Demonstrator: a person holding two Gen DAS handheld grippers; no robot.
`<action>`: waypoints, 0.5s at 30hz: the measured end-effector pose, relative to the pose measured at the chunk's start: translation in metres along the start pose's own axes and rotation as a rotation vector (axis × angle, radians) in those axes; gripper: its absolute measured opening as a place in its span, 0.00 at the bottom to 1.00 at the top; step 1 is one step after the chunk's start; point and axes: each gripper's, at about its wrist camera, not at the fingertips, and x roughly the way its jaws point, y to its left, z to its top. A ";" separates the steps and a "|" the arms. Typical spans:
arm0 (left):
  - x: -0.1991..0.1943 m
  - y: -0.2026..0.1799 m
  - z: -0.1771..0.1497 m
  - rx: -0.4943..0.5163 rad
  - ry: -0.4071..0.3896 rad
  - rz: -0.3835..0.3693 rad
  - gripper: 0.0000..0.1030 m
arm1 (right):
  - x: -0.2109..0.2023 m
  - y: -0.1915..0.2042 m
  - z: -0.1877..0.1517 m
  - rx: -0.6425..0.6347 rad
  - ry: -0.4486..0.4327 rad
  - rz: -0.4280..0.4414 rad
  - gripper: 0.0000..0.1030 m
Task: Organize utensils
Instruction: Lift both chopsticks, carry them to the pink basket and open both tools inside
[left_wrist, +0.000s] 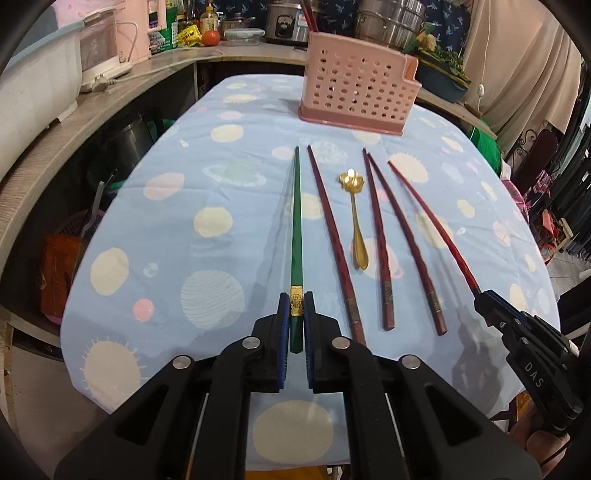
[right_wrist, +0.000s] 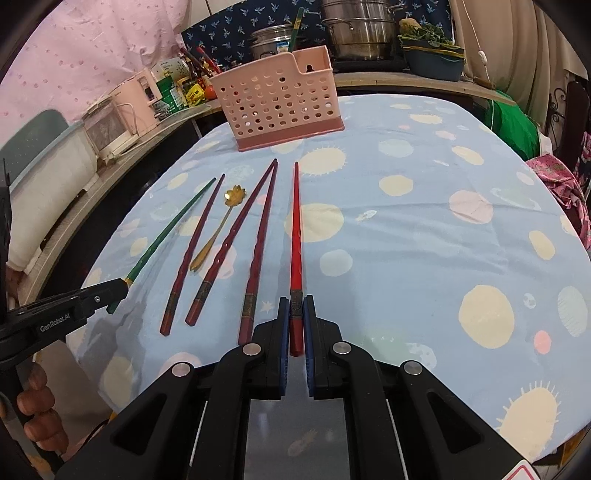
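Observation:
My left gripper (left_wrist: 296, 301) is shut on the thick end of a green chopstick (left_wrist: 296, 229), which lies pointing away on the cloth. My right gripper (right_wrist: 296, 304) is shut on the thick end of a bright red chopstick (right_wrist: 295, 229). Between them lie three dark red chopsticks (left_wrist: 332, 236) and a gold spoon (left_wrist: 356, 225). A pink perforated utensil holder (left_wrist: 356, 96) stands at the far end of the table, with a chopstick in it. The right gripper shows in the left wrist view (left_wrist: 484, 301); the left gripper shows in the right wrist view (right_wrist: 118, 291).
The table wears a blue cloth with planet prints (left_wrist: 184, 229). A counter (left_wrist: 110, 96) with appliances, bottles and pots curves around the far and left sides. A green bundle (right_wrist: 517, 125) and pink fabric (right_wrist: 561, 181) sit past the right edge.

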 end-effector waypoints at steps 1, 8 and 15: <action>-0.006 0.000 0.003 -0.002 -0.011 -0.003 0.07 | -0.005 0.000 0.004 0.002 -0.014 0.003 0.07; -0.042 0.004 0.031 -0.021 -0.089 -0.028 0.07 | -0.043 -0.002 0.043 0.009 -0.131 0.007 0.07; -0.069 0.004 0.072 -0.028 -0.180 -0.032 0.07 | -0.072 -0.007 0.092 0.022 -0.244 0.036 0.07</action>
